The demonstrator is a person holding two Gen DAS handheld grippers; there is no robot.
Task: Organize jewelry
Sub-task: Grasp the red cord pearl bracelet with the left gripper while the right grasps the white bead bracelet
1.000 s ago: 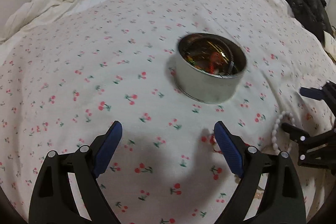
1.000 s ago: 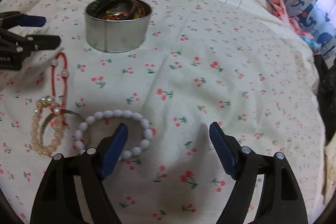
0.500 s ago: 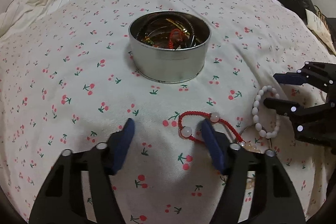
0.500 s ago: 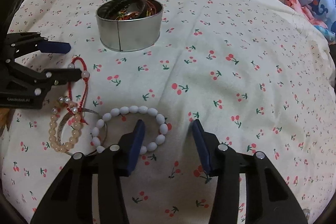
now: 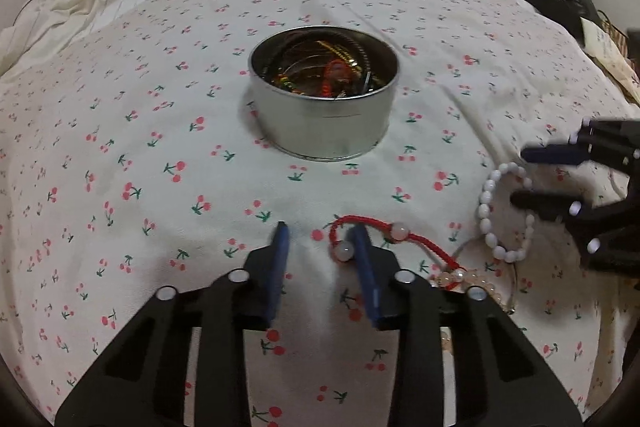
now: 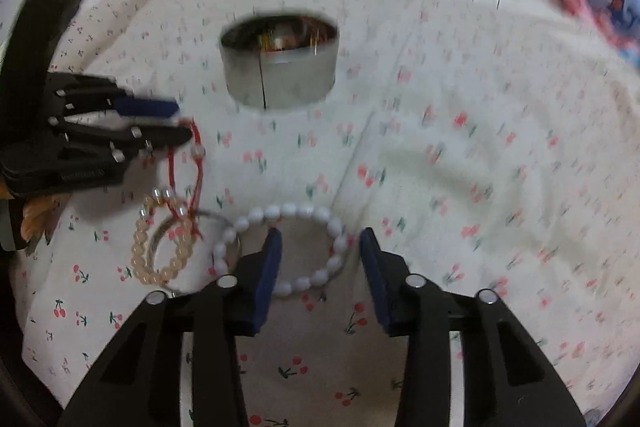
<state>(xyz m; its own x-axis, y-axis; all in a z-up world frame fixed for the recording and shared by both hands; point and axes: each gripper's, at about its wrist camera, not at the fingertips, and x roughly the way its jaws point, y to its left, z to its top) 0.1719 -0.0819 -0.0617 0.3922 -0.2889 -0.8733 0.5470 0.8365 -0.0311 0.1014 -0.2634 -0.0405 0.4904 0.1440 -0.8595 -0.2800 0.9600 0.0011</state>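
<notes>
Left gripper (image 5: 320, 231) part-open, straddling red cord bracelet (image 5: 384, 233); right gripper (image 6: 318, 241) part-open, straddling white bead bracelet (image 6: 280, 251). Risking dragging the tangled peach bead bracelet (image 6: 160, 247) along.

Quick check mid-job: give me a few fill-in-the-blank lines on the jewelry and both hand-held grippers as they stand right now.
1. The round tin stands on a sheet printed with ____.
2. The left hand-held gripper has one finger inside the loop of the ____ cord bracelet.
3. The right hand-held gripper straddles the ____ bead bracelet.
4. The peach bead bracelet lies ____ the tin.

Missing: cherries; red; white; outside
</notes>
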